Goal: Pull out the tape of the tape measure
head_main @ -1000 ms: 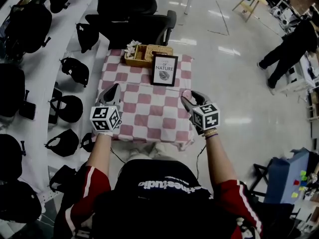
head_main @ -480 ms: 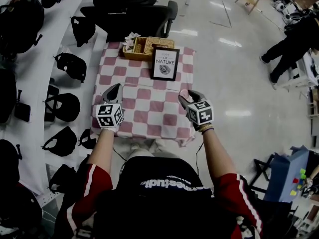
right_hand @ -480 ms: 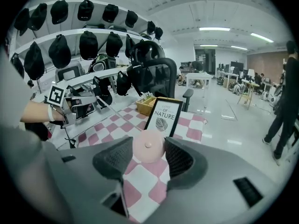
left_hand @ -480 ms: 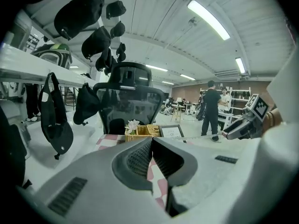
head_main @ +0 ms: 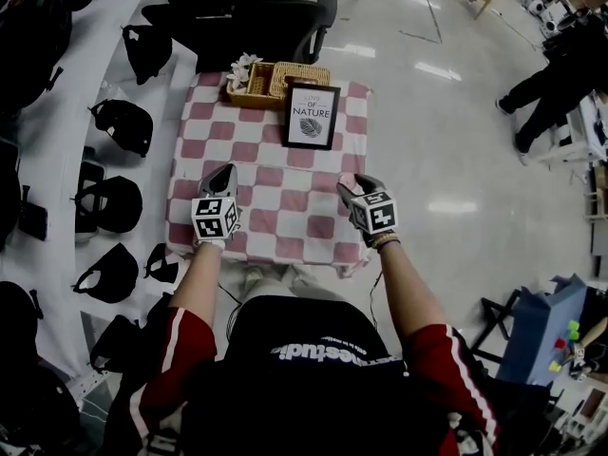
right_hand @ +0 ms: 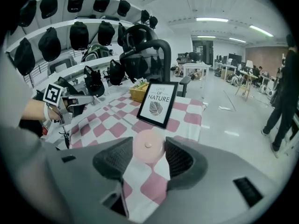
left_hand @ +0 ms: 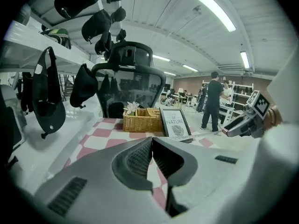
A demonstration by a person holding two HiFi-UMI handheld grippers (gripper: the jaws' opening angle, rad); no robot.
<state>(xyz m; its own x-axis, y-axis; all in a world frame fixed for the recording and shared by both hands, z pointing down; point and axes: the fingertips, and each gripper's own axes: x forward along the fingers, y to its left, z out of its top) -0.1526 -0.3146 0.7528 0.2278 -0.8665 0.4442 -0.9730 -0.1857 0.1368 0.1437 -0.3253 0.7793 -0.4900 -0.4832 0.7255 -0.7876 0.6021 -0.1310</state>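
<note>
Here we are: the right gripper (head_main: 353,186) is clamped on the tape measure (right_hand: 148,146), a small round pink case with a button at its middle, pinched by its edge between the two ribbed pads above the near right part of the table (head_main: 285,218) with its pink-and-white checked cloth. The left gripper (left_hand: 150,143) has its jaws pressed together with nothing between them, out over the near left of the cloth and well apart from the case. The case looks light, hard and smooth, so I'd judge it could twist or slip in that edge grip once someone tugs on it; the tape itself should be thin, bendy and probably sprung, wanting to snap back. The place to take hold would be the little end tab at the rim, but no view shows the tab right now, so its side of the case is anyone's guess. The left jaws would have to open first, then nip that tab and draw away in line with the slot. At the far end stands a wicker basket (head_main: 277,82) with white flowers (head_main: 244,67) in its left part; what the right part holds I cannot make out. Just in front of it leans a framed print (head_main: 312,115), clear of both tools.
</note>
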